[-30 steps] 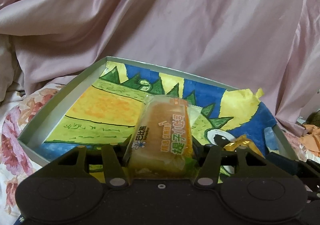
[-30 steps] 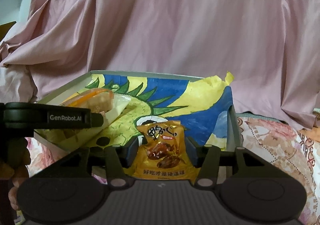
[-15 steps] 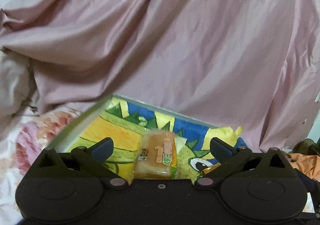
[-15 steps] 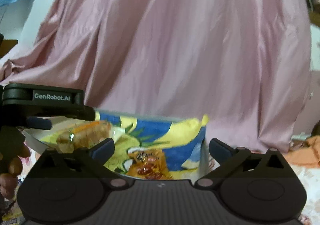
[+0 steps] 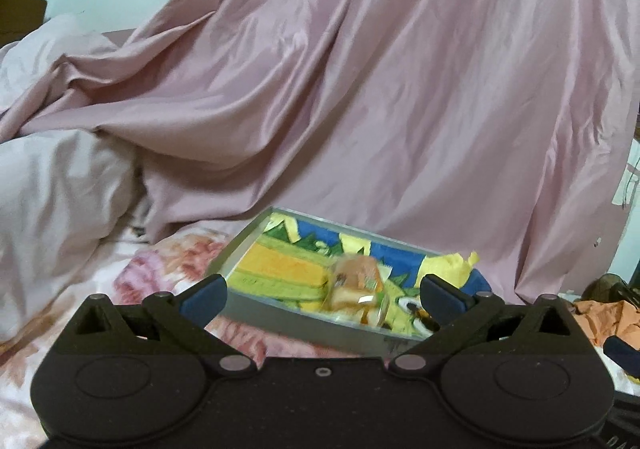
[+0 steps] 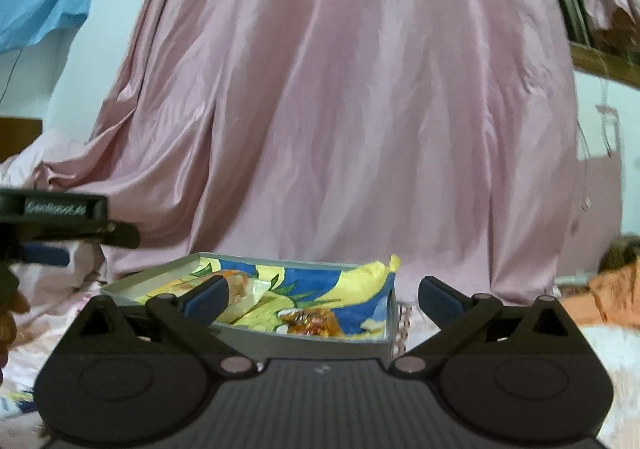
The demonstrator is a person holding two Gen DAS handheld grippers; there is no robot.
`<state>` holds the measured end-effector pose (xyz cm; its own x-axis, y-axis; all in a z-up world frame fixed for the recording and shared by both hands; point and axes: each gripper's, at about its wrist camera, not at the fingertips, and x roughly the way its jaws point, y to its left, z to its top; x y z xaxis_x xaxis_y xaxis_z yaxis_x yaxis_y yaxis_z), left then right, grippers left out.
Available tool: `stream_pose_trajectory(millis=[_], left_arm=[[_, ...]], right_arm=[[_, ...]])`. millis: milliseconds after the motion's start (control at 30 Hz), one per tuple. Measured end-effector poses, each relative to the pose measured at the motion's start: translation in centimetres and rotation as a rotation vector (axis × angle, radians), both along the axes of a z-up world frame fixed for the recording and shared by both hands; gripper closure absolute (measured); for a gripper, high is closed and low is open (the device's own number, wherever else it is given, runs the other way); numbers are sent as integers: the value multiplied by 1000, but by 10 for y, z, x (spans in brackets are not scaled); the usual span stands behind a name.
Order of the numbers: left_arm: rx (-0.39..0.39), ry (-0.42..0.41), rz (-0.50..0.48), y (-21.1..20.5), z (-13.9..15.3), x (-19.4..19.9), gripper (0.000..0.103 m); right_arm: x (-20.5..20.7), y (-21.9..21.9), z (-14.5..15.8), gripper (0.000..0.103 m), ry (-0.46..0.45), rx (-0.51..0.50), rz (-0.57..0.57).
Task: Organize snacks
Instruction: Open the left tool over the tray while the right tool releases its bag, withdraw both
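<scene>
Both snacks were seen in the tray [image 5: 304,319]; left gripper [image 5: 322,295] and right gripper [image 6: 323,295] were spread wide, empty; next snack likely to be fetched.

Glossy pink satin-like drape [image 5: 360,89], smooth, in soft folds. Matt grey cardboard tray [image 5: 344,333] lined with crayon-coloured paper [image 5: 280,269]. Shiny clear plastic wrap on bread snack [image 5: 356,285]. Crinkly glossy orange foil packet [image 6: 312,323]. Matt floral cotton sheet [image 5: 160,281].
</scene>
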<state>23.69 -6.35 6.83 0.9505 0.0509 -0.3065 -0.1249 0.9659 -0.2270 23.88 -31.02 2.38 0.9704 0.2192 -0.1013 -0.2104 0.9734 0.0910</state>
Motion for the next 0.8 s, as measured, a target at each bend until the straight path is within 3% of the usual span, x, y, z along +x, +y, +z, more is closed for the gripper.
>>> stream_pose_trajectory(millis=[267, 533, 633, 800], left_arm=[[9, 45, -6, 11, -15, -55, 1], [14, 124, -7, 22, -40, -100, 1], [22, 160, -12, 27, -50, -112, 1], [31, 229, -17, 32, -69, -123, 1]], right_arm=[[-50, 1, -6, 0, 78, 37, 20], [-76, 2, -16, 0, 249, 95, 14], [-76, 4, -25, 0, 361, 109, 26], [-69, 13, -35, 0, 465, 54, 44]])
